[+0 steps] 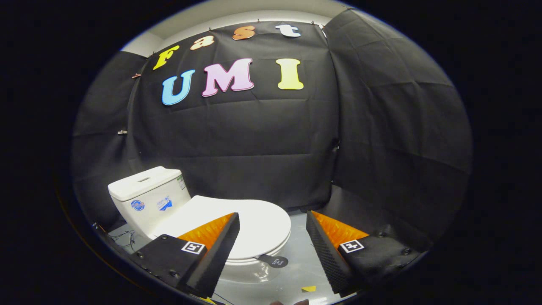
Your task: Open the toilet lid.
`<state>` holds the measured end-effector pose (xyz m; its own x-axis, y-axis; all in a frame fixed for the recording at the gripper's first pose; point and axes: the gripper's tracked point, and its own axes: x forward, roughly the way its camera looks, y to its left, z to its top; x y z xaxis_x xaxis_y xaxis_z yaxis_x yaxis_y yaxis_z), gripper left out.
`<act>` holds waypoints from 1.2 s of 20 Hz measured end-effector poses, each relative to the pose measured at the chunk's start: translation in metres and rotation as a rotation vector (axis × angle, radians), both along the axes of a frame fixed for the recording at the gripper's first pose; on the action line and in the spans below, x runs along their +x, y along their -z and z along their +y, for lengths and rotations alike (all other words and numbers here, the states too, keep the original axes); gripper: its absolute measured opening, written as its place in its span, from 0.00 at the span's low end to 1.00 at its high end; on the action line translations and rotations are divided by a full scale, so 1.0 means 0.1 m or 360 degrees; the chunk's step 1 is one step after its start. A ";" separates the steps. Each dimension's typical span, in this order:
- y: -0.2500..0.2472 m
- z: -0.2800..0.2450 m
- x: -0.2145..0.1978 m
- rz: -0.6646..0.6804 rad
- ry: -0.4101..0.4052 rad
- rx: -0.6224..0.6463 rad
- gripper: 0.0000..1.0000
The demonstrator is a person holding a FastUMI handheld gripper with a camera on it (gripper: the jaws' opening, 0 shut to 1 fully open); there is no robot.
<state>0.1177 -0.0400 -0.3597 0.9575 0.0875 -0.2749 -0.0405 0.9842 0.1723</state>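
My gripper [273, 237] hangs wide open, holding nothing; the smooth white plastic toilet lid [254, 220] looks light, stiff, slippery; I'd hook its front lip.

My gripper [273, 237] with jaws spread wide, gripping nothing. My two fingers [220, 250] rise from 7 and 5 o'clock, tips converging slightly toward 12 o'clock. Each finger carries a square marker tag on its base.
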 end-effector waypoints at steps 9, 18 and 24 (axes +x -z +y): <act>1.04 -0.21 0.22 0.0429 0.0105 0.0409 0.99; 1.93 -0.09 0.11 0.0900 0.0290 0.1261 0.99; 2.09 0.08 0.06 0.1042 0.0238 0.1695 0.54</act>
<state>0.1233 -0.0320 -0.5687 0.6885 0.4600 -0.5607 0.4521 0.3323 0.8277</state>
